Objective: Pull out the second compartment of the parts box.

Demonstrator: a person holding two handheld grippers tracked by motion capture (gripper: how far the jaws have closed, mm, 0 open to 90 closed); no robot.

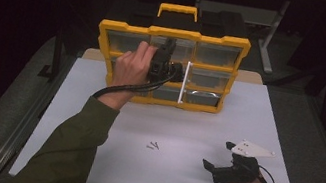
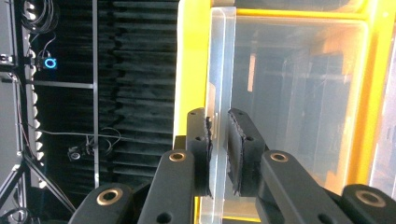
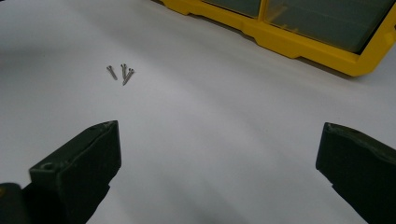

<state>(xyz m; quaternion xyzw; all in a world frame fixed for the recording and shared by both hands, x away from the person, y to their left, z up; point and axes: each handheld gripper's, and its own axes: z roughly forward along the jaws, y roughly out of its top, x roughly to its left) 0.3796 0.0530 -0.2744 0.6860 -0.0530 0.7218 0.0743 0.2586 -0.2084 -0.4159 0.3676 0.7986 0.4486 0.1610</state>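
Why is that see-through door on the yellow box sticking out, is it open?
Open. The clear door swings out edge-on from the yellow organizer, with the left gripper shut on its edge.

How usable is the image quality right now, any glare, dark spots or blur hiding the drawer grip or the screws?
High view: dim, dark surroundings, screws tiny but visible on the white table. Left gripper view: sharp; bright backlight washes the clear drawer front clamped in the left gripper. Right gripper view: evenly lit, soft shadow top left, right gripper jaws slightly blurred.
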